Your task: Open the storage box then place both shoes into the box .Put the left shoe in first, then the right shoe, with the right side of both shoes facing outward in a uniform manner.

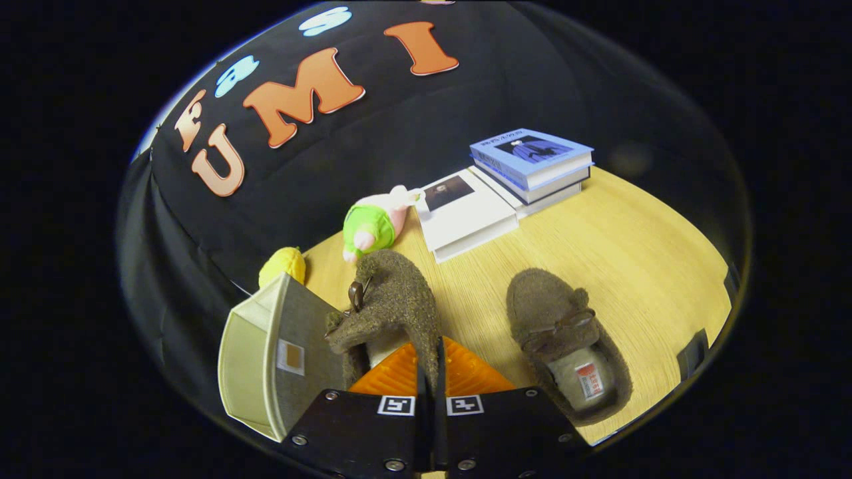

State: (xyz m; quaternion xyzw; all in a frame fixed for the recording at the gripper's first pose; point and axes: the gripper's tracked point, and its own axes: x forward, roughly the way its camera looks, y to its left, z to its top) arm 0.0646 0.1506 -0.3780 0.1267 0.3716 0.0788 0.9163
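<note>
The gripper (429, 379) is clenching the fuzzy brown slipper (389, 299) by its thin side wall beside the open beige fabric box (256, 359); it is probably risking slipping loose.

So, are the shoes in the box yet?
Not yet. The storage box already looks open. The gripper is shut on one shoe, lifted next to the box. The other shoe lies on the table, waiting its turn.

The gripper (429, 372), clamped on one shoe (389, 303), has the storage box (266, 359) close left; bare table (639, 266) lies beyond the second shoe (566, 339).
</note>
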